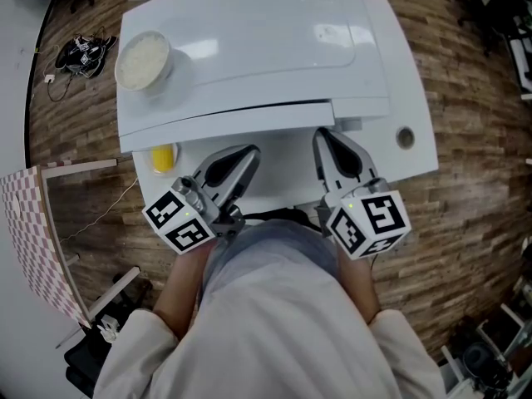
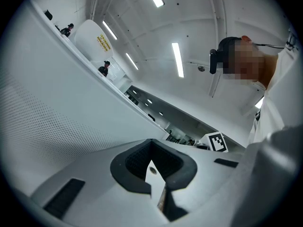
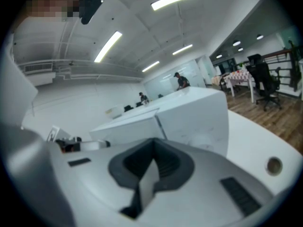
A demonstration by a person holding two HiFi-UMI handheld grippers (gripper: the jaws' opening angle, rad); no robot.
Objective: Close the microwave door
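Note:
From above, the white microwave (image 1: 249, 48) stands on a white table (image 1: 416, 152), and its front edge faces me. My left gripper (image 1: 243, 158) is just below that front, left of centre, with its jaws together and nothing between them. About a hand's width to the right is my right gripper (image 1: 327, 140), also shut and empty. In the left gripper view, my left gripper (image 2: 154, 174) points upward beside a white dotted panel (image 2: 47, 117). The right gripper view has my right gripper (image 3: 149, 174) aimed at the microwave (image 3: 189, 117), whose front looks flush.
A round white bowl (image 1: 143, 60) rests on the microwave's top at its left. A yellow object (image 1: 163, 158) lies on the table beside the left gripper. The table has a cable hole (image 1: 405, 137) at the right. Wood floor surrounds the table, and a checkered board (image 1: 33, 239) stands at the left.

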